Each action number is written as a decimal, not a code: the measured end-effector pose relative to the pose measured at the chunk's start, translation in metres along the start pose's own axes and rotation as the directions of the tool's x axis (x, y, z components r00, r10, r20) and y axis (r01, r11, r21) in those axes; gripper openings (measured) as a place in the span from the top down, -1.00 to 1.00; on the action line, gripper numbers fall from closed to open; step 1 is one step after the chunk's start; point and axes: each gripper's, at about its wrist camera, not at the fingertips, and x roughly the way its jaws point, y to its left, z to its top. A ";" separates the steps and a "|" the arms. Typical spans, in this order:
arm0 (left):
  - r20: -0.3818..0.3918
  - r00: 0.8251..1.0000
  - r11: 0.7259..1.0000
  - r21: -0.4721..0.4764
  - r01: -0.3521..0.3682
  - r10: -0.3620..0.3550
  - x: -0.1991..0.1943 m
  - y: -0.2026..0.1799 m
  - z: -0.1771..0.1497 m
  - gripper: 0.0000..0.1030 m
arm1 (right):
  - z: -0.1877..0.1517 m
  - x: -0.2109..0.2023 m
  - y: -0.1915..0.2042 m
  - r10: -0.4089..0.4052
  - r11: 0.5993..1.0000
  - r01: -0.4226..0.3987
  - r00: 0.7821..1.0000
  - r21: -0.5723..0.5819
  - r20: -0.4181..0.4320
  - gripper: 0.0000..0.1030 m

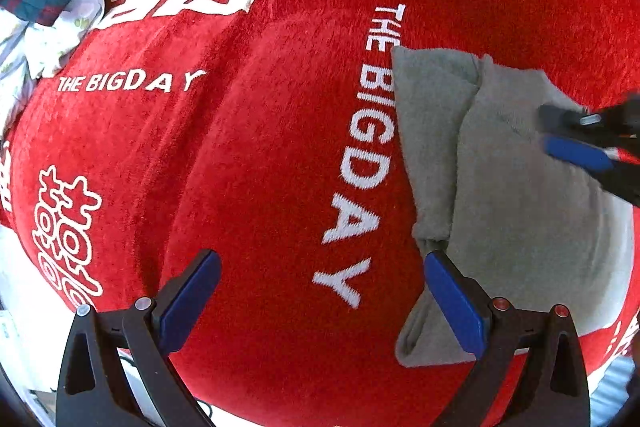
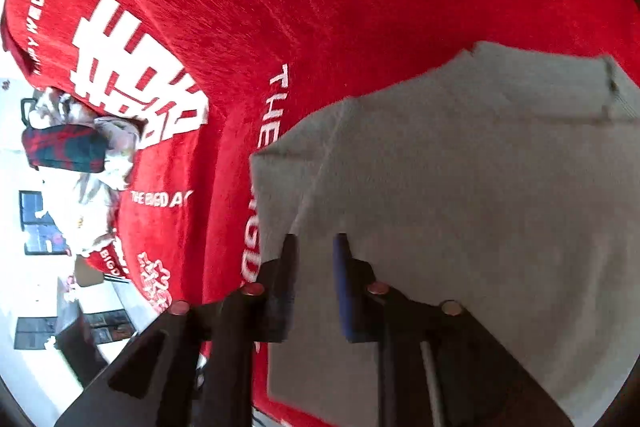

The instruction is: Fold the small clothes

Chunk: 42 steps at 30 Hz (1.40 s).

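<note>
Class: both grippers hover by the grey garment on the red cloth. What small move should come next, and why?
Probably shift the left gripper toward the grey garment and close on its near edge. Its jaws stand wide open over bare red cloth, with only one finger at the garment, while the right gripper hovers over the fabric, gripping nothing.

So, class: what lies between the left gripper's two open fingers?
In the left wrist view, the left gripper has only the red blanket with white lettering between its fingers; the grey garment lies beside its right finger.
</note>
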 end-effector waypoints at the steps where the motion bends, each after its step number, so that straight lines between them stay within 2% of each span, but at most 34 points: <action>1: 0.001 1.000 1.000 -0.006 -0.001 0.001 0.001 0.000 0.002 -0.97 | 0.004 0.008 0.002 -0.008 1.000 0.008 1.000 -0.005 -0.005 0.63; 4: -0.011 1.000 1.000 -0.012 -0.018 0.018 0.006 0.001 0.006 -0.97 | 0.009 0.036 0.007 -0.005 1.000 0.004 0.999 -0.015 -0.044 0.64; 6: -0.023 0.999 0.999 -0.026 -0.025 0.025 0.009 0.003 0.007 -0.97 | 0.008 0.036 0.019 -0.016 0.997 0.012 0.998 -0.075 -0.056 0.64; 8: -0.034 0.999 0.999 -0.031 -0.042 0.041 0.011 0.004 0.008 -0.97 | 0.002 0.034 0.027 0.029 0.991 -0.042 0.994 -0.126 -0.105 0.62; 11: -0.044 0.997 0.998 -0.025 -0.060 0.058 0.012 0.002 0.010 -0.98 | -0.008 0.020 0.028 0.032 0.984 -0.052 0.992 -0.168 -0.120 0.62; 15: -0.053 0.996 0.997 -0.009 -0.077 0.076 0.010 -0.006 0.014 -0.98 | -0.018 -0.008 0.000 0.091 0.993 -0.099 0.990 -0.070 -0.108 0.61; 19: -0.055 0.994 0.996 0.022 -0.089 0.091 0.005 -0.020 0.020 -0.98 | -0.033 -0.034 -0.036 0.123 0.992 -0.120 0.988 0.038 -0.093 0.21; 20: -0.056 0.994 0.995 0.031 -0.092 0.093 0.005 -0.024 0.021 -0.98 | -0.039 -0.040 -0.046 0.132 0.990 -0.127 0.987 0.066 -0.088 0.17; 27: -0.058 0.992 0.989 0.096 -0.109 0.115 0.006 -0.052 0.021 -0.97 | -0.073 -0.061 -0.091 0.184 0.969 -0.168 0.980 0.184 -0.073 0.16; 31: -0.062 0.992 0.986 0.133 -0.103 0.112 0.014 -0.063 0.017 -0.97 | -0.095 -0.066 -0.104 0.205 0.952 -0.188 0.977 0.240 -0.050 -0.02; 34: -0.081 0.992 0.983 0.162 -0.086 0.100 0.021 -0.067 0.015 -0.97 | -0.112 -0.069 -0.110 0.212 0.941 -0.199 0.977 0.275 -0.018 -0.02; 42: -0.092 0.993 0.959 0.281 -0.045 0.073 0.031 -0.071 0.015 -0.97 | -0.167 -0.063 -0.108 0.267 0.861 -0.277 0.960 0.426 0.085 -0.03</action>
